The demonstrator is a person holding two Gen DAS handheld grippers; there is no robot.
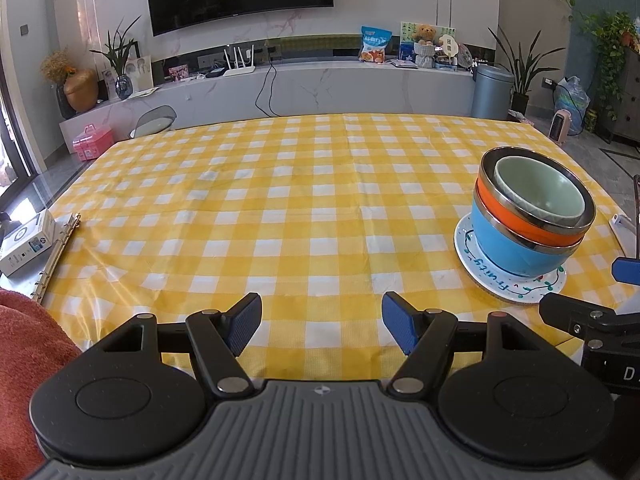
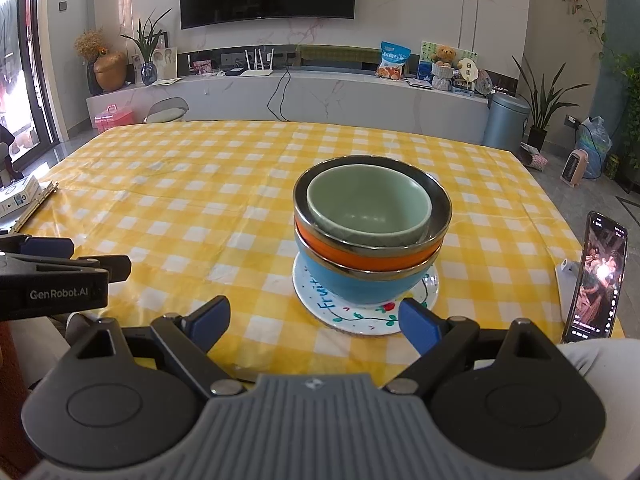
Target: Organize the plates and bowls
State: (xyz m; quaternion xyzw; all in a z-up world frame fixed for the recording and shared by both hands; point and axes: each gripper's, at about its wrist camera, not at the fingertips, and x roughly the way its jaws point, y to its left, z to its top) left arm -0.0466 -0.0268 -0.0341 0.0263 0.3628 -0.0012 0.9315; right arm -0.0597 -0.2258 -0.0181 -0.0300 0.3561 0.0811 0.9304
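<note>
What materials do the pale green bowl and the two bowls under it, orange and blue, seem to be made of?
Pale green bowl: probably glazed ceramic; thick rim, soft even sheen.
Orange bowl and blue bowl: apparently steel inside a coloured, matte shell, perhaps plastic; each rim is a bright mirror-like metal band.

White plate (image 2: 362,322) with painted blue lettering and red-green vine drawing lies flat on yellow checked cloth, near front edge. On plate stands blue bowl (image 2: 360,288), upright. Inside it nests orange bowl (image 2: 372,258) with metal rim. Inside that sits pale green bowl (image 2: 370,206), smallest, empty, shifted slightly toward left side. Stack leans little.
</note>
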